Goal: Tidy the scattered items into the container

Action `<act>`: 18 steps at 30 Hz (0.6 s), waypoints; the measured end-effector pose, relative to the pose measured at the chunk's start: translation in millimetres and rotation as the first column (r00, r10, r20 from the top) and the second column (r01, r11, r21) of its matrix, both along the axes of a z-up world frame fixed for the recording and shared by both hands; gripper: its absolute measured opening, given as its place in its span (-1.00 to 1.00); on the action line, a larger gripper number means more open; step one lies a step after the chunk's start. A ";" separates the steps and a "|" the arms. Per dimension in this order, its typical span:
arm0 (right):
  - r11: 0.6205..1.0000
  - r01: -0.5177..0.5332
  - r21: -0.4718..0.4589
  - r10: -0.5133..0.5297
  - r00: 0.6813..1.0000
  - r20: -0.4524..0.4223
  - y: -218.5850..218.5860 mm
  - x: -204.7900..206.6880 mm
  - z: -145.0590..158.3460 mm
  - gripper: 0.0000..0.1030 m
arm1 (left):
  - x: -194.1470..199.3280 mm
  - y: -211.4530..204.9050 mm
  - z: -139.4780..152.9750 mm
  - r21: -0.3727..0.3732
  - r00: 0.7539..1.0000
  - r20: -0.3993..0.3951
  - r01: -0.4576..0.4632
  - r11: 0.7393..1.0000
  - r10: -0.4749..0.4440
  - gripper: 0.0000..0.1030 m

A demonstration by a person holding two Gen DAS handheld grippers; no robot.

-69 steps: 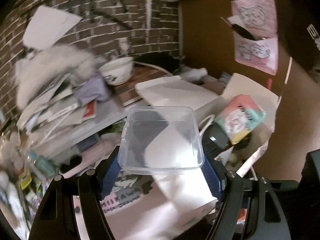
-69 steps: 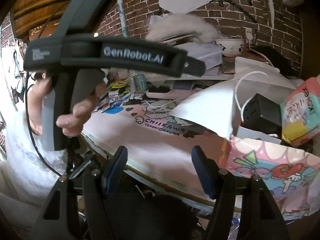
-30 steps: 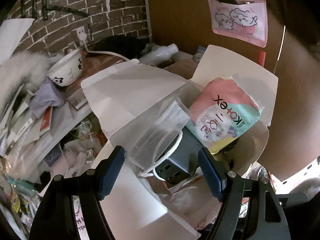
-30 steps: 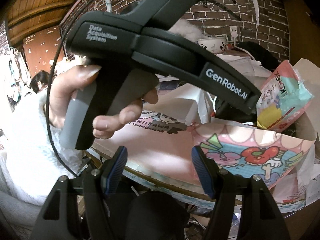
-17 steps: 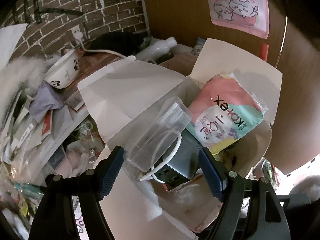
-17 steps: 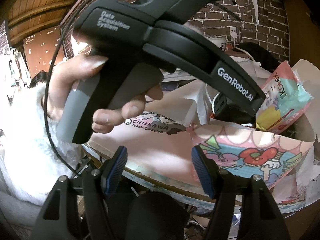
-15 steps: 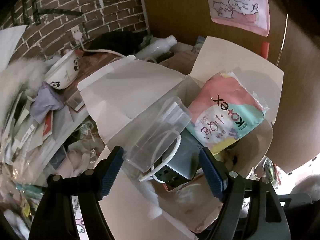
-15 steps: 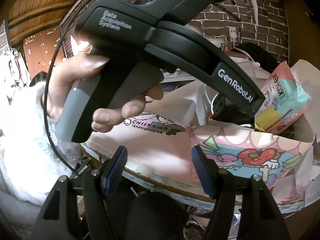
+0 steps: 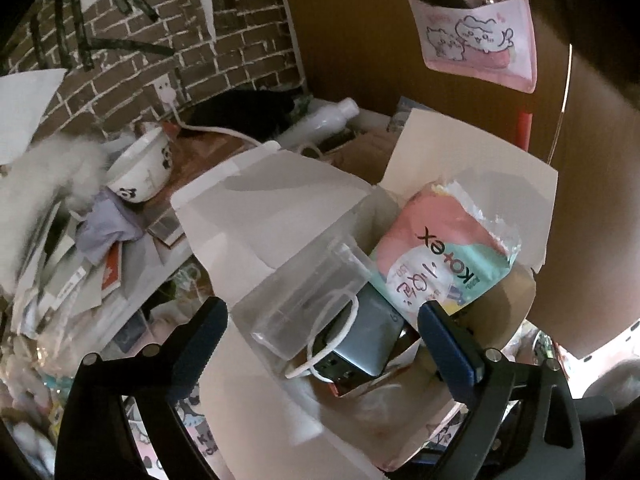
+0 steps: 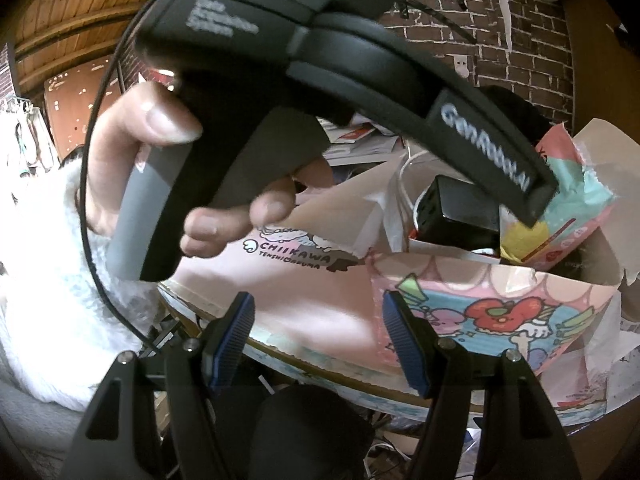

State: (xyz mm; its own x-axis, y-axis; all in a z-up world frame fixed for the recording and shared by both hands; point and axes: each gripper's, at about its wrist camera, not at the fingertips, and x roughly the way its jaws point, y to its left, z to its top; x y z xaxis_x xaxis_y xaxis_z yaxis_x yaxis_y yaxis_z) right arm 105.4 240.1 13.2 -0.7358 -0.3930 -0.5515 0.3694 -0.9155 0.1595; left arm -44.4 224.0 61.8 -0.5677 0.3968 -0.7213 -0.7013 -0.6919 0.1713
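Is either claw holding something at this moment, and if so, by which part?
Nothing is held. The left claw is opening, pads off the clear plastic box lying in the container. The right claw is empty.

both wrist views near shared box

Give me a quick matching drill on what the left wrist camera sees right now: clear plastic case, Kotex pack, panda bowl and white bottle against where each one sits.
Things:
1. clear plastic case
2. Kotex pack
3. panda bowl
4. white bottle

Places:
A. lying at the back, near the wooden panel
B. out on the cluttered desk, left of the white box
C. in the box, leaning on the grey power block and its white cable
D. in the box, standing on the right side

Pairs: 1-C, 2-D, 3-B, 4-A
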 end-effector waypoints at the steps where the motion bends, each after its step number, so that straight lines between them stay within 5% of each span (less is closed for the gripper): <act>1: 1.000 -0.001 0.001 0.001 1.000 0.000 -0.2 0.0 0.3 0.24 | -0.1 -0.8 1.1 0.001 1.000 -0.008 -0.005 1.000 0.005 0.86; 18: 1.000 -0.024 0.006 0.024 1.000 0.003 -11.7 -4.1 3.4 0.24 | 21.8 -63.4 34.4 0.077 0.987 -0.113 -0.104 0.992 0.113 0.85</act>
State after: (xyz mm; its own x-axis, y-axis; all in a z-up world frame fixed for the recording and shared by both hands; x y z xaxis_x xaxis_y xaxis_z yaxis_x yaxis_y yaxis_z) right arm 101.3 228.4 16.6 -0.7248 -0.4073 -0.5557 0.3908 -0.9073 0.1553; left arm -22.6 160.6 96.2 -0.6891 0.3756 -0.6197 -0.5995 -0.7760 0.1963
